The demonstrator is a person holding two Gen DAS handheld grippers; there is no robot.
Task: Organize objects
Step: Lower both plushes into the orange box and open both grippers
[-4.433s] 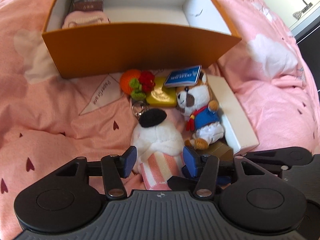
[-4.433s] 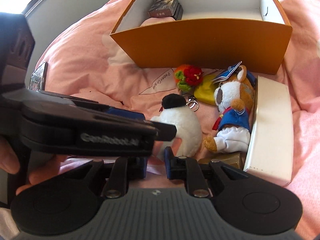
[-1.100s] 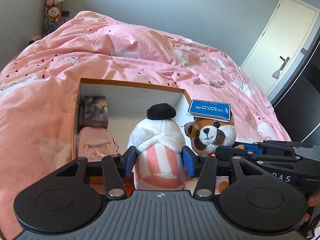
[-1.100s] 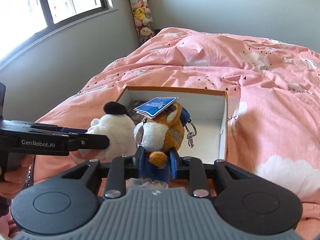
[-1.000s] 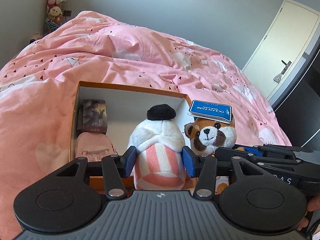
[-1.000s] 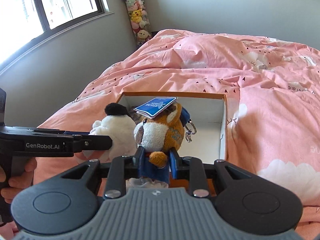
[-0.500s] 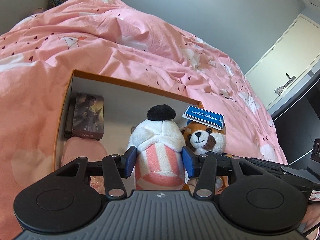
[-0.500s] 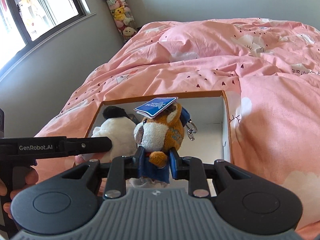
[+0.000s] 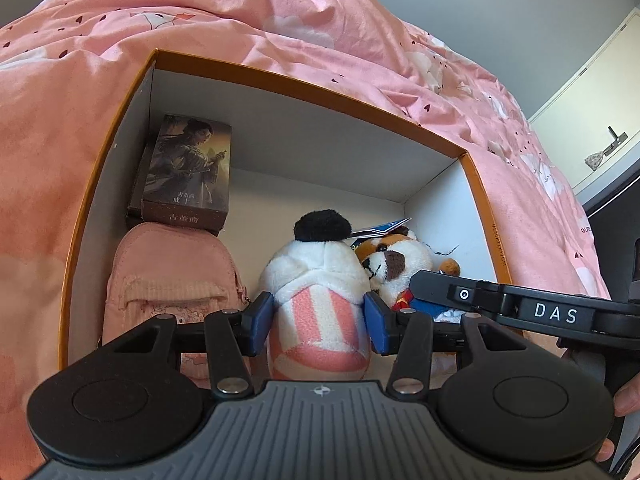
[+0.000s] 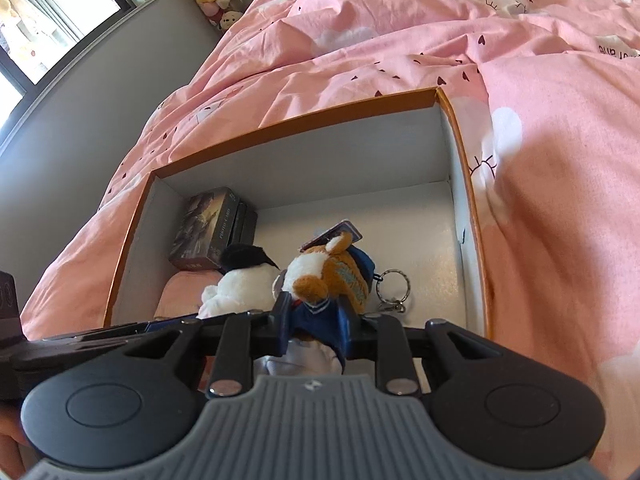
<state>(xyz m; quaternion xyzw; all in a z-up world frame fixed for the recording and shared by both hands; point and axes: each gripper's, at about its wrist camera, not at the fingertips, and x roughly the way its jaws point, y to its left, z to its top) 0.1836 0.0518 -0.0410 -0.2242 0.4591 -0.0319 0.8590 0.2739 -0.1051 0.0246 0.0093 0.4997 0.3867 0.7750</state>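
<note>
We're holding white plush (image 9: 316, 280) with pink-striped bottom in left gripper (image 9: 318, 322), blue pads pressing both its sides. Right gripper (image 10: 310, 326) pinching red panda plush (image 10: 328, 272) by blue outfit, jaws just squeezing tighter on it. Both toys hanging side by side, touching, inside orange box (image 9: 304, 80) with white walls. Pink pouch (image 9: 172, 276) lying at box's left wall, dark card box (image 9: 188, 172) just behind it. Panda's keyring (image 10: 392, 282) dangling near right wall. Pink duvet (image 10: 440, 32) surrounding everything.
</note>
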